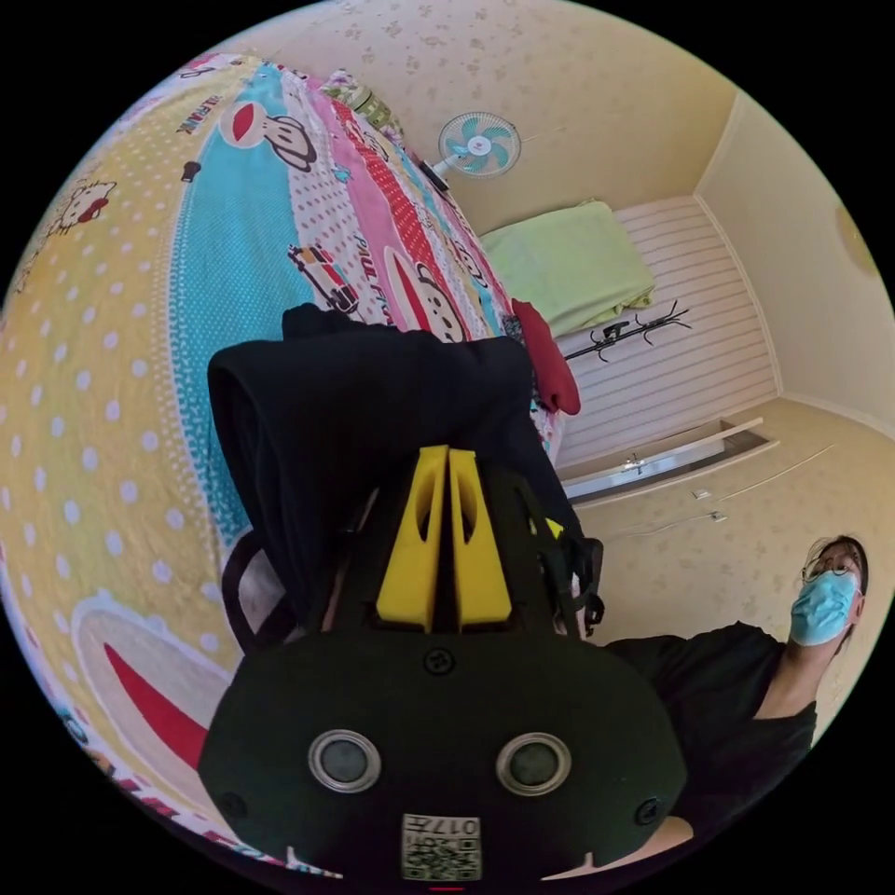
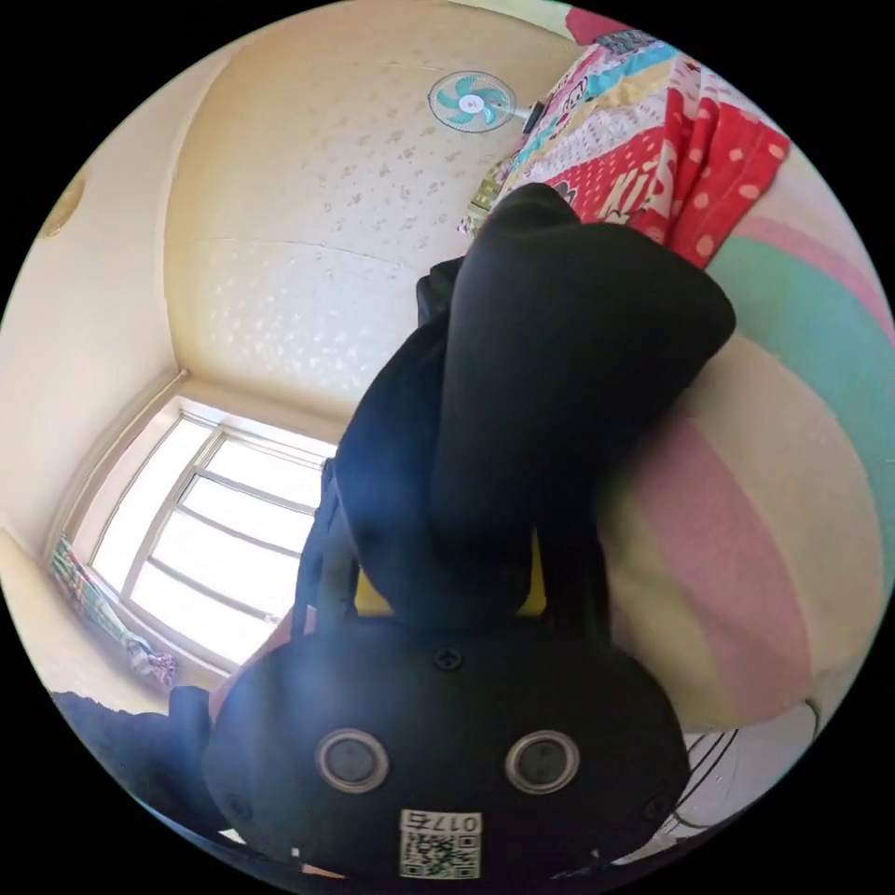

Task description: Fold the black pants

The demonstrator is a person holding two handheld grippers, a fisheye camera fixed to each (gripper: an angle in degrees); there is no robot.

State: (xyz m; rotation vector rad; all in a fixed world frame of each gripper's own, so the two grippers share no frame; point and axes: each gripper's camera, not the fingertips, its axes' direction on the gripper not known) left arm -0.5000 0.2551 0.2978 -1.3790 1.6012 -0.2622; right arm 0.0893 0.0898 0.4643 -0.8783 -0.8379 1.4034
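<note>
The black pants [image 1: 354, 410] hang bunched over the bed's cartoon-print sheet [image 1: 121, 392] in the left gripper view. My left gripper [image 1: 448, 454] has its yellow jaws pressed together, and their tips pinch the edge of that fabric. In the right gripper view, a thick fold of the black pants [image 2: 550, 373] drapes over my right gripper [image 2: 452, 522] and hides its jaws. Only thin yellow slivers show on either side of the cloth.
A person in a black top [image 1: 736, 690] stands close by at the lower right. A red garment [image 1: 550, 364] and a green cloth [image 1: 569, 266] lie past the bed. A wall fan [image 1: 477, 144], a coat rack [image 1: 634, 331] and a bright window [image 2: 205, 541] ring the room.
</note>
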